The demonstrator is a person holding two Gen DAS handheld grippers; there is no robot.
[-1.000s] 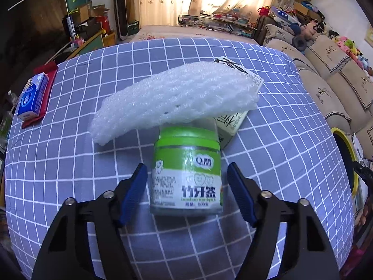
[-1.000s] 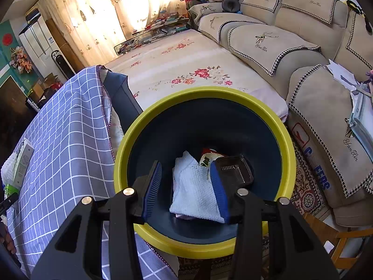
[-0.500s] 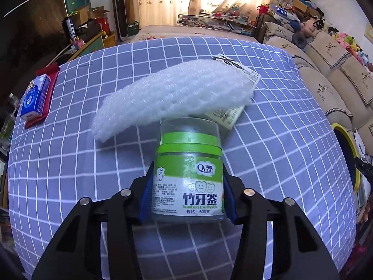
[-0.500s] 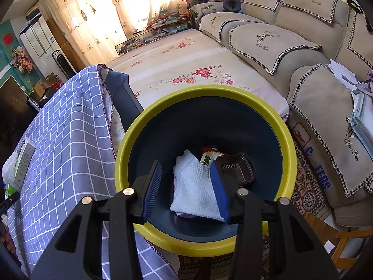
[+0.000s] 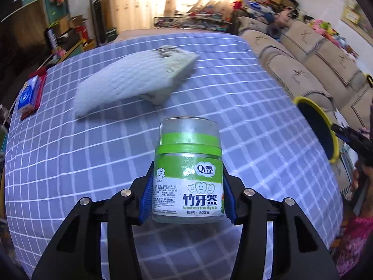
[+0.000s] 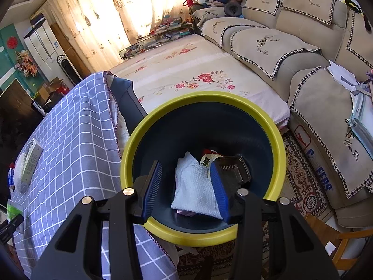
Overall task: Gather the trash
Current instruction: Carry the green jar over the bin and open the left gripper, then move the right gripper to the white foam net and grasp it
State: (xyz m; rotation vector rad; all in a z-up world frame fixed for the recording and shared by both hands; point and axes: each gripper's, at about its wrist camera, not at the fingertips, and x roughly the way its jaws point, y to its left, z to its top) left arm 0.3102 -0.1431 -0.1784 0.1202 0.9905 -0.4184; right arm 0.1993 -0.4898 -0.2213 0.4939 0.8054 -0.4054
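Note:
My left gripper [image 5: 187, 197] is shut on a green-labelled toothpick jar [image 5: 188, 175] and holds it above the blue checked tablecloth [image 5: 70, 163]. White foam wrap [image 5: 130, 79] lies farther back on a flat paper box [image 5: 163, 93]. The yellow-rimmed dark bin [image 5: 326, 128] stands off the table's right edge. My right gripper [image 6: 185, 186] is open and empty, hanging over that bin [image 6: 277, 140]. Inside it lie a white paper towel [image 6: 193, 186], a black plastic tray [image 6: 235, 170] and a red and white wrapper [image 6: 207, 156].
A blue tissue pack [image 5: 26, 93] lies on a red item at the table's left edge. A beige sofa [image 6: 314, 53] runs along the right. A flowered mattress [image 6: 198, 74] lies beyond the bin. A patterned rug [image 6: 300, 175] covers the floor.
My left gripper closed on the toothpick jar, lifted it off the table and drew it back and to the right, away from the foam wrap. My right gripper stayed open over the bin.

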